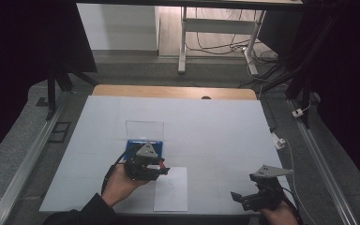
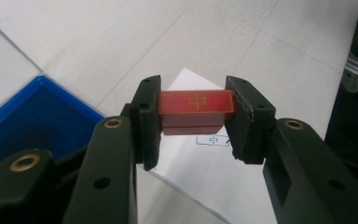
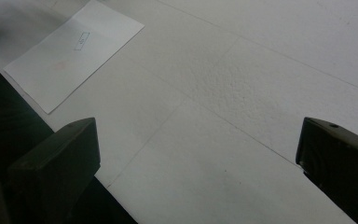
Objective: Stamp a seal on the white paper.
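Note:
A red block [image 2: 196, 111] with a gold character on its face is clamped between the black jaws of my left gripper [image 2: 193, 122]. It hangs over a white sheet of paper [image 2: 205, 163] with a small printed box on it. From above, the left gripper [image 1: 161, 167] sits at the paper's [image 1: 171, 190] upper left edge, just in front of a blue tray [image 1: 132, 144]. My right gripper [image 3: 198, 154] stands wide open over bare table, nothing between its jaws. It shows as the right gripper [image 1: 243, 196] near the table's front right corner.
A clear lid [image 1: 144, 128] stands upright behind the blue tray [image 2: 23, 121]. The white table top [image 1: 206, 126] spreads out around them, with a wooden edge at the back. A white plug and cable [image 1: 279, 142] lie off the table's right side.

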Tool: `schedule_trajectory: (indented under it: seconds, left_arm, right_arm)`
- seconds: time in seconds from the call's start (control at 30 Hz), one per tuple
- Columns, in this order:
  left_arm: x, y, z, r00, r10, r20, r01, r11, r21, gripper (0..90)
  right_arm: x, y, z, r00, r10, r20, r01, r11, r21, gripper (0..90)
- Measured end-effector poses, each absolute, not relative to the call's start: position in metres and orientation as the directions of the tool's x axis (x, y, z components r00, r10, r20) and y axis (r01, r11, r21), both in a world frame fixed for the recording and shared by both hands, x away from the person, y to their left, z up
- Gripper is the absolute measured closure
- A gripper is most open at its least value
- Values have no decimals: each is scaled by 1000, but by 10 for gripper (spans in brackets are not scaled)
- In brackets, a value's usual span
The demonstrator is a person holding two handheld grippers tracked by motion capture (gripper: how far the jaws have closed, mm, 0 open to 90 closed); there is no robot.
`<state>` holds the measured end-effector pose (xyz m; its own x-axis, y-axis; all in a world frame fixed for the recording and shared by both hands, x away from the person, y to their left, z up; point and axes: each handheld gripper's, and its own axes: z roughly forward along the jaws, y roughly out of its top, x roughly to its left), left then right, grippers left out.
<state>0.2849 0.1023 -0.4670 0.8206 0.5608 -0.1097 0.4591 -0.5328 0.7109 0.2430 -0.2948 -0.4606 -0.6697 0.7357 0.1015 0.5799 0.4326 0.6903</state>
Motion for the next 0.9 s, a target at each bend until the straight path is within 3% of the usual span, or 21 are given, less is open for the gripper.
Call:
schedule_trajectory:
  seconds: [0.9]
  left_arm:
    - [299,136,-466,755,648,-100,501,-472,726,583]
  right_arm:
    - [243,-295,-461,-668,738,102,581,430,691,0]
